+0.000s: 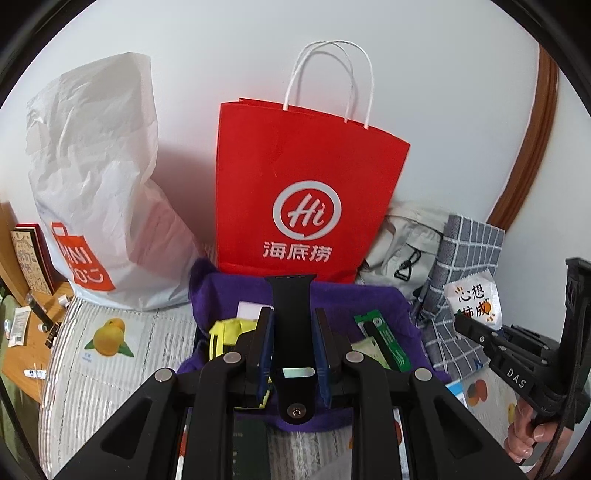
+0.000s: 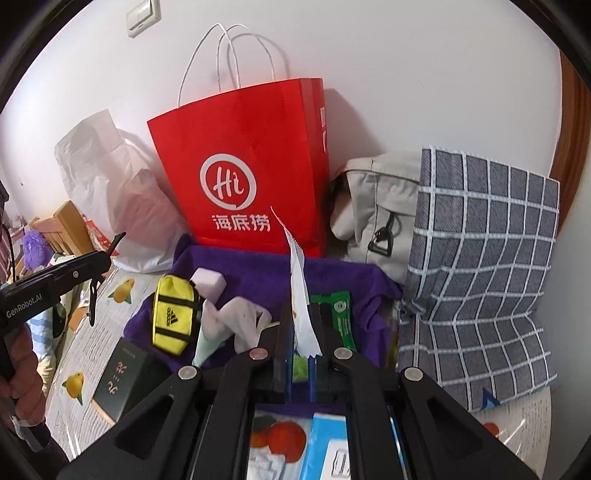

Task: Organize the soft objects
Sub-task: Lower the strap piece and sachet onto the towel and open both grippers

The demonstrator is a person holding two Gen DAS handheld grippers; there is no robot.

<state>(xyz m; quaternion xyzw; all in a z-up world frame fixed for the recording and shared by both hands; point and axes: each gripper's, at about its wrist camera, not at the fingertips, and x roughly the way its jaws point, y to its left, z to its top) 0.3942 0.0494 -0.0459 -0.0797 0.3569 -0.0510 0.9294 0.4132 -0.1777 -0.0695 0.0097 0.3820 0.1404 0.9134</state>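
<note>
Left claw clamped on black strap, right claw on white packet (thin, floppy); best carried level toward red bag.

A plain white wall fills the far side, evenly lit. A light switch sits high on it at the left. A curved brown wooden frame edges the wall at the right. At the far left stands a light wooden desk, cluttered with small items
</note>
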